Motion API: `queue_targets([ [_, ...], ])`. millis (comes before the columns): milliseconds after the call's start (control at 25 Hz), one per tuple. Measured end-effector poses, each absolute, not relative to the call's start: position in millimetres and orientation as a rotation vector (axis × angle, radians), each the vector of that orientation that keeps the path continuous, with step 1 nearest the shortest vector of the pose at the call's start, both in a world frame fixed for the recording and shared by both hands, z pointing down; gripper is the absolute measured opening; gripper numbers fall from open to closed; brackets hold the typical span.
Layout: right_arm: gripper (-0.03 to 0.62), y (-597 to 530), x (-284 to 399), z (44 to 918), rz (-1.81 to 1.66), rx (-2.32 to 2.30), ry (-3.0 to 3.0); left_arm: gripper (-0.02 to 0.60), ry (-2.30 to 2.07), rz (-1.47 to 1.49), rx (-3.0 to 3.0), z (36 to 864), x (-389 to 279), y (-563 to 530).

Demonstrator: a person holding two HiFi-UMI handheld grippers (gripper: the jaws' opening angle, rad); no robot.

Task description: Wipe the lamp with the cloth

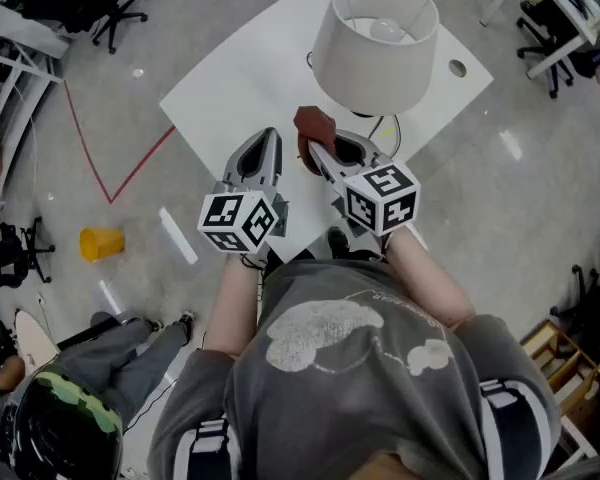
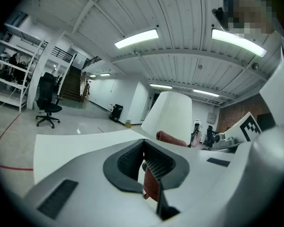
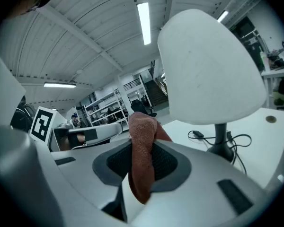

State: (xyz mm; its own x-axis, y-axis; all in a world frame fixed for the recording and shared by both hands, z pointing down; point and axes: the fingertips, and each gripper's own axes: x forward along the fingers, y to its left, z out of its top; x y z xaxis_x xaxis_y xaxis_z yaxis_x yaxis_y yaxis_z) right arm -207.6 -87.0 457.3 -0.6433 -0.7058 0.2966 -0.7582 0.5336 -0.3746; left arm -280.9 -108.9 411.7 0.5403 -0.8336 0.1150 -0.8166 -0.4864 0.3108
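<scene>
Right claw [image 1: 312, 148]: clenched on the cloth [image 1: 314, 124]. In the right gripper view the red-brown cloth is pinched between the pads, bunched above them with a tail hanging below.

Cloth position: over the near half of the white table [image 1: 235, 83], just left of the lamp's base and by the near lower rim of the lamp shade [image 1: 375, 43]. The right gripper view shows a gap between cloth and shade, so no contact is visible.

Left claw [image 1: 269, 136]: clenched, jaws drawn together to a point. It sits just left of the right claw, and table shows between the two. In the left gripper view a thin red-brown strip shows in the slit between the pads. Cannot tell if that is cloth pinched there or cloth seen through the slit.

Lamp: upright on the far right part of the table, white shade, bulb visible through the open top. Its dark stem [image 3: 221, 135] stands on a dark base, with the black cable [image 3: 234, 143] looped on the table beside it.

Both claws point away from the person towards the lamp.

Floor: yellow cup [image 1: 101, 243] lying left of the table, well apart from it. Red tape line [image 1: 92, 156] runs off the table's left corner.
</scene>
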Motion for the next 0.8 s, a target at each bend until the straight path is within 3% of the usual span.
queue_targets([
  [800, 0.091, -83, -213, 467, 0.676, 1.172, -2.633, 0.008, -1.412, -0.119, 2.42, 410, -297, -91],
])
